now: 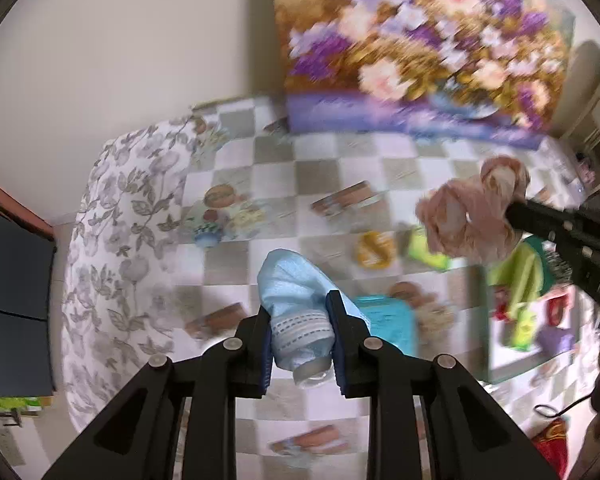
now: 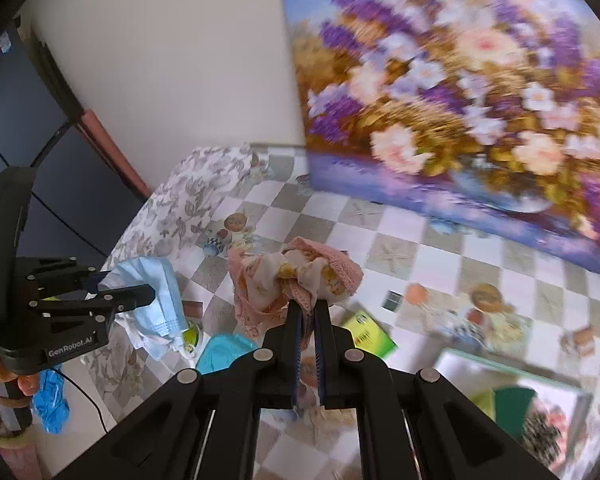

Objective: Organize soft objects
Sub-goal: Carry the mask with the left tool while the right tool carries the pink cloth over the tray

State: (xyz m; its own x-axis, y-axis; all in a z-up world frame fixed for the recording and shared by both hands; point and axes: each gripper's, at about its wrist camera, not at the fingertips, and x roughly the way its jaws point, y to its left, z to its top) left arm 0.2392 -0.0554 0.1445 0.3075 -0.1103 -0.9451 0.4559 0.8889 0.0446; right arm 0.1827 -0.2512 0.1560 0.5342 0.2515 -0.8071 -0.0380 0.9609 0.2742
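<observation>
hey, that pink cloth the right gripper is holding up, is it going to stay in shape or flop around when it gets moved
Probably floppy: the pink cloth bunches in crumpled folds above the right gripper and droops at its sides. It looks thin and light, so it likely swings with motion. The lacy edge could snag; the jaws pinch only a small bit of it, so it might slip.

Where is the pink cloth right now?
The pink cloth is up in the air, pinched in the right gripper above the checkered table. In the left wrist view it hangs at the right, near the blue cloth.
</observation>
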